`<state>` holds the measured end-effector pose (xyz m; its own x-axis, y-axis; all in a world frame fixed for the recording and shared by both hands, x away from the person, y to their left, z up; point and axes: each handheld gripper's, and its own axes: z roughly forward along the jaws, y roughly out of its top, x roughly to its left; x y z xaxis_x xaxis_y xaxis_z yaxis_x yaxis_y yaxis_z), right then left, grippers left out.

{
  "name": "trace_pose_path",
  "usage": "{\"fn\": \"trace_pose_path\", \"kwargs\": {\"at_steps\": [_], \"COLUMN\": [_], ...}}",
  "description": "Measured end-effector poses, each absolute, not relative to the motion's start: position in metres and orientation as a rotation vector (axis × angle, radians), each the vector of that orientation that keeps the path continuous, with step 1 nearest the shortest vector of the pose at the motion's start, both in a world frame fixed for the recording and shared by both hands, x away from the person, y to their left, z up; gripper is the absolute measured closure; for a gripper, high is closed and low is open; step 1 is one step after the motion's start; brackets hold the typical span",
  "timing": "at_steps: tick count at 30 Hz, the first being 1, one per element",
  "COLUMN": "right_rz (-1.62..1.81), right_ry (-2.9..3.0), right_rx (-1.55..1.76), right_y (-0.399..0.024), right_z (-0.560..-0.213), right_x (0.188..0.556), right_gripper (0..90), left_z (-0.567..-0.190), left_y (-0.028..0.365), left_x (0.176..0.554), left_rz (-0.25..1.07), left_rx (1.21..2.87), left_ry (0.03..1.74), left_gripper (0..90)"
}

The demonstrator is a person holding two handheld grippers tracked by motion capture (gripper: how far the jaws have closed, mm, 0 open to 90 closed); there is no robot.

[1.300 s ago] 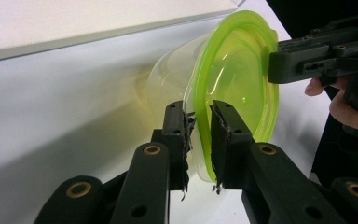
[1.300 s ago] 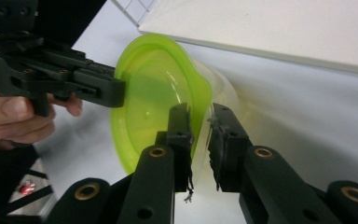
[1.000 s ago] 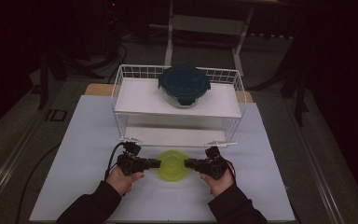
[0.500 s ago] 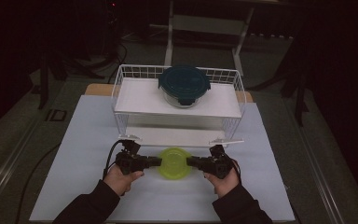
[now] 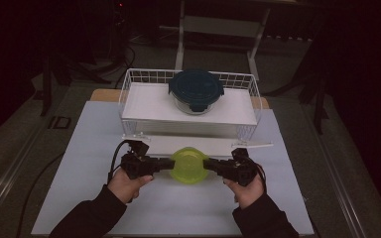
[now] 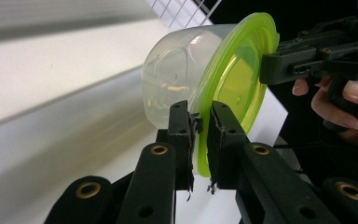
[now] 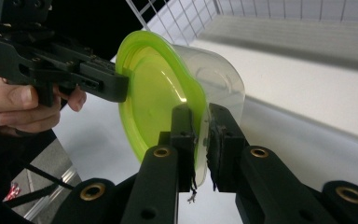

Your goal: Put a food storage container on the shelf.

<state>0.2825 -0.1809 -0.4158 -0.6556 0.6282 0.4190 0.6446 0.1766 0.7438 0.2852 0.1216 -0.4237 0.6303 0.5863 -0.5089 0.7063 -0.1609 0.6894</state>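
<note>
gripping opposite rim edges of the green-lidded container [image 5: 190, 165], the left gripper [image 5: 171, 164] and right gripper [image 5: 206, 164] have jaws clamped nearly closed on it, before the wire basket [image 5: 129, 89].

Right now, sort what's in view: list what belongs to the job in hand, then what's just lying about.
In the job:
- green-lidded tub, gripped at its rim from both sides
- left gripper, shut on the rim
- right gripper, shut on the rim

Lying about:
- wire basket
- dark-lidded glass container inside that basket
- white mat
</note>
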Motion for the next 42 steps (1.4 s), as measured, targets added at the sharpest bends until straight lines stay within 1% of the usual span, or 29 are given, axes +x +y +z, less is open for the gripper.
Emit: {"fn": "trace_pose_path", "kwargs": {"at_steps": [8, 13, 14, 15, 16, 19, 20, 22, 32, 42], "right_rz": [-1.587, -1.643, -1.643, -1.664, -1.664, -1.695, -1.695, -1.724, -1.798, -1.853], "right_ry": [-2.410, -2.405, -2.405, -2.407, -2.407, -2.398, -2.398, -2.400, -2.411, -2.418], "right_rx": [-1.289, -1.274, -1.274, -1.266, -1.266, -1.255, -1.255, -1.243, -1.220, -1.217], "right_y": [-0.183, -0.185, -0.185, -0.185, -0.185, -0.186, -0.186, -0.185, -0.182, -0.179], "right_z": [-0.386, -0.367, -0.367, -0.359, -0.359, -0.345, -0.345, -0.333, -0.299, -0.268], "right_x": [0.281, 0.282, 0.282, 0.283, 0.283, 0.287, 0.287, 0.290, 0.302, 0.323], "right_gripper": [81.5, 81.6, 81.6, 81.6, 81.6, 81.6, 81.6, 81.5, 81.5, 81.5], "left_z": [-0.401, -0.378, -0.378, -0.370, -0.370, -0.352, -0.352, -0.340, -0.303, -0.272], "left_y": [0.122, 0.123, 0.123, 0.123, 0.123, 0.124, 0.124, 0.125, 0.129, 0.131], "left_x": [0.288, 0.291, 0.291, 0.293, 0.293, 0.297, 0.297, 0.300, 0.313, 0.335], "left_rz": [-0.156, -0.151, -0.151, -0.142, -0.142, -0.136, -0.136, -0.126, -0.092, -0.054], "left_rx": [1.821, 1.798, 1.798, 1.795, 1.795, 1.792, 1.792, 1.789, 1.771, 1.746], "left_ry": [1.008, 0.984, 0.984, 0.974, 0.974, 0.965, 0.965, 0.955, 0.940, 0.918], "left_gripper": [79.9, 80.0, 79.9, 80.0, 80.0, 80.0, 80.0, 80.0, 80.2, 80.3]}}
